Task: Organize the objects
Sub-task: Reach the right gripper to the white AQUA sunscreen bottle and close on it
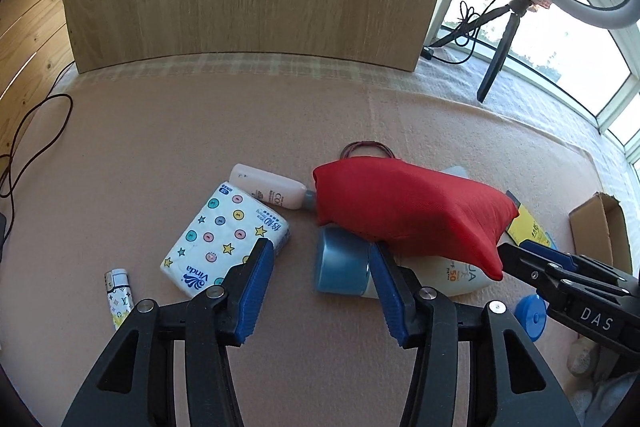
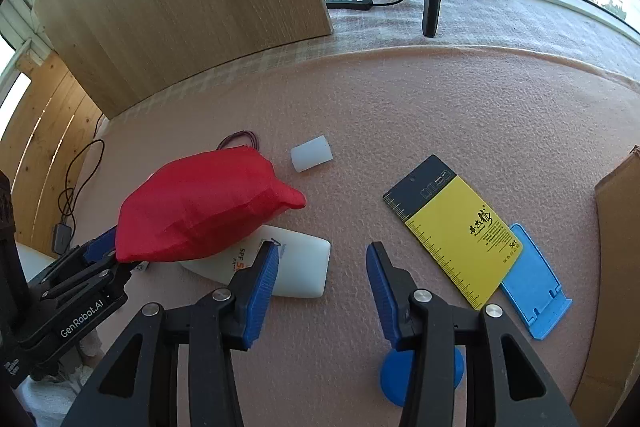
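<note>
1. Left wrist view, risk: the red pouch [image 1: 408, 211] lies mid-mat on the pink mat [image 1: 160, 147], well short of its far edge. It is draped over a blue cap [image 1: 340, 267] and a sunscreen bottle [image 1: 460, 275]. Closing here would likely catch the cap rather than the cloth, or drag the pouch and roll the bottle beneath it. The tissue pack [image 1: 228, 231] sits just beside the left finger and could get nudged.
2. Left wrist view, grip: the left hand-held gripper [image 1: 320, 251] is spread wide and grasps nothing. Its right pad is at the pouch's lower hem; I cannot tell whether they touch.
3. Right wrist view, risk: the limp pouch [image 2: 200, 203] may sag and snag the sunscreen bottle [image 2: 296, 267] if lifted by one corner.
4. Right wrist view, grip: the right hand-held gripper [image 2: 323, 247] is released and empty over bare mat, its left pad just above the bottle.
</note>
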`<action>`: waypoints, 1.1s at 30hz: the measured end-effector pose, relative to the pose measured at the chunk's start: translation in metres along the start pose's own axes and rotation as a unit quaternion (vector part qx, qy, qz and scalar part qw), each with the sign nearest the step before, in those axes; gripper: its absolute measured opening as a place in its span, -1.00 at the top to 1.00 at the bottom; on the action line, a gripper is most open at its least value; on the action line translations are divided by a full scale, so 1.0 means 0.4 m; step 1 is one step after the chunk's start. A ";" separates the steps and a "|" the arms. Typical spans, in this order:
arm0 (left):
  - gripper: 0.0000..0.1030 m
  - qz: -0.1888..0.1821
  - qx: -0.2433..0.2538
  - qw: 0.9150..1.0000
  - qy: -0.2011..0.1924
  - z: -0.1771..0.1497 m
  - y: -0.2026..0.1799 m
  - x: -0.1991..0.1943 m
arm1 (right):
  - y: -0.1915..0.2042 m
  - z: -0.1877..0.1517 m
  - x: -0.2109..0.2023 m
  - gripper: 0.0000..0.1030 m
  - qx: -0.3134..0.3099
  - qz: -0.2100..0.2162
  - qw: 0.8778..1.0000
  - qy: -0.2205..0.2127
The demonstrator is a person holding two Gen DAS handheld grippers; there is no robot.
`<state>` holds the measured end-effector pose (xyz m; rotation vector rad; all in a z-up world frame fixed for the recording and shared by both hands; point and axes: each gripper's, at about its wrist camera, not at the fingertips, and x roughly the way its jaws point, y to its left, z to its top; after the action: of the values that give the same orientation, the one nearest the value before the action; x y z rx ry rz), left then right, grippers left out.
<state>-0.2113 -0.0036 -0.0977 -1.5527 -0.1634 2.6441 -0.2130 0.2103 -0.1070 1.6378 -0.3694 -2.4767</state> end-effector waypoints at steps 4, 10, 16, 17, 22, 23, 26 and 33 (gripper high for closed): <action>-0.05 -0.006 -0.004 1.000 0.007 0.023 0.008 0.044 | 0.004 0.019 0.028 0.18 0.003 -0.004 1.000 0.002; -0.01 -0.018 0.023 1.000 0.008 0.029 -0.020 0.067 | 0.012 0.016 0.056 0.19 0.004 0.005 1.000 0.016; -0.01 -0.072 0.017 0.997 0.020 -0.015 -0.013 0.069 | 0.027 -0.013 0.048 0.19 -0.007 0.020 0.999 0.029; -0.01 -0.075 0.014 0.997 0.032 -0.022 -0.010 0.077 | 0.028 -0.018 0.048 0.19 -0.007 0.023 0.999 0.032; 0.02 -0.065 0.039 0.996 0.044 -0.072 -0.021 0.066 | 0.026 -0.059 0.029 0.19 -0.017 0.023 0.999 0.036; 0.03 -0.071 0.039 0.996 0.047 -0.082 -0.024 0.061 | 0.025 -0.068 0.025 0.19 -0.018 0.022 0.999 0.036; 0.03 -0.069 0.054 0.995 0.045 -0.130 -0.036 0.037 | 0.018 -0.094 0.005 0.19 -0.021 0.020 0.999 0.037; 0.02 -0.098 0.074 0.991 0.047 -0.272 -0.095 -0.036 | -0.027 -0.143 -0.074 0.19 -0.017 0.016 1.000 0.017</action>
<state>-0.1090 0.0386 -0.1330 -1.5249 -0.1061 2.3730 -0.1486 0.2213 -0.1054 1.6456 -0.3451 -2.4147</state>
